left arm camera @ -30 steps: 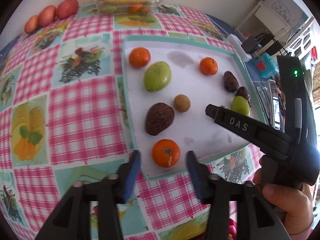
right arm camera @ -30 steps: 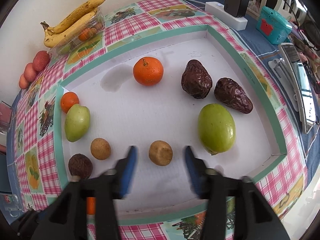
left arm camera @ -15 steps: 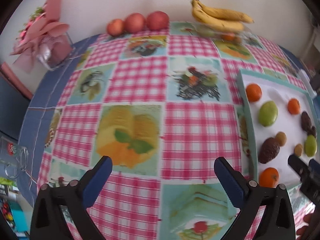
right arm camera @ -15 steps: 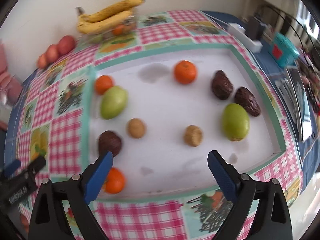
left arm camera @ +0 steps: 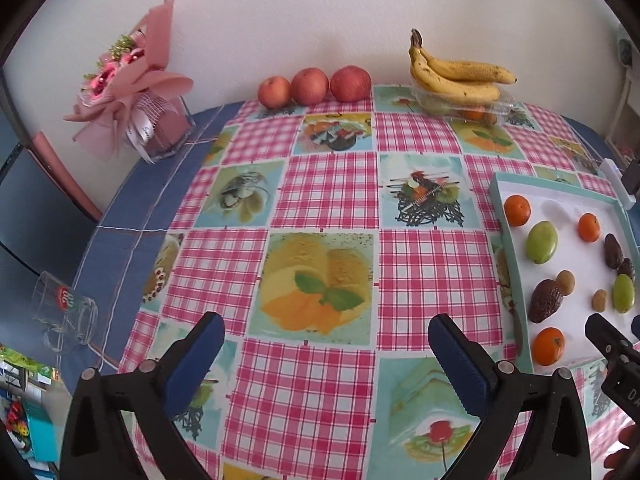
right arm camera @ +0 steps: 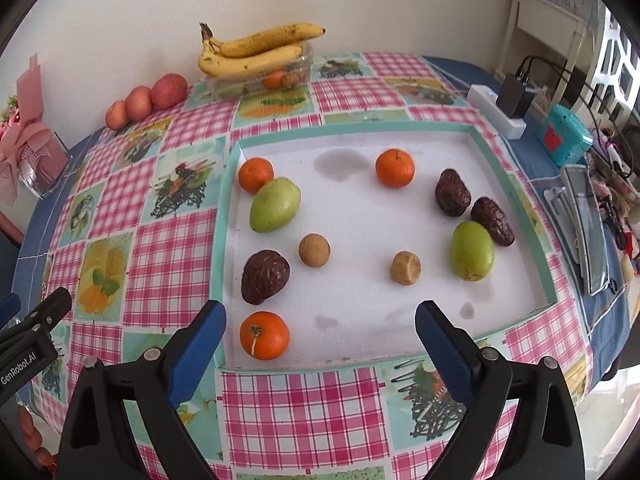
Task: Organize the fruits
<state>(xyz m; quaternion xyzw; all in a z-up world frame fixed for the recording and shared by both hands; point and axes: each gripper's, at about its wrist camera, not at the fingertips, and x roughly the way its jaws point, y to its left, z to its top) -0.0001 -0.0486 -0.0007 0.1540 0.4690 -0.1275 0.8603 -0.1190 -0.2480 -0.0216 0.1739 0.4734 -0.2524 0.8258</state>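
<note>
Currently both grippers are held wide open and nothing is gripped. The right gripper (right arm camera: 320, 336) is poised above the near edge of the white tray (right arm camera: 400, 308), where three oranges (right arm camera: 265, 335), two green fruits (right arm camera: 275, 205), three dark wrinkled fruits (right arm camera: 265, 277) and two small brown fruits (right arm camera: 314, 250) are scattered. The left gripper (left arm camera: 326, 354) is kept over the checked tablecloth (left arm camera: 328, 184), left of the tray. Bananas (right arm camera: 256, 50) and apples (right arm camera: 168, 90) are seen by the wall.

Both wrist cams look down fwd over the table; right sits nearer the tray (right arm camera: 548, 280) (shared, left's edge).
</note>
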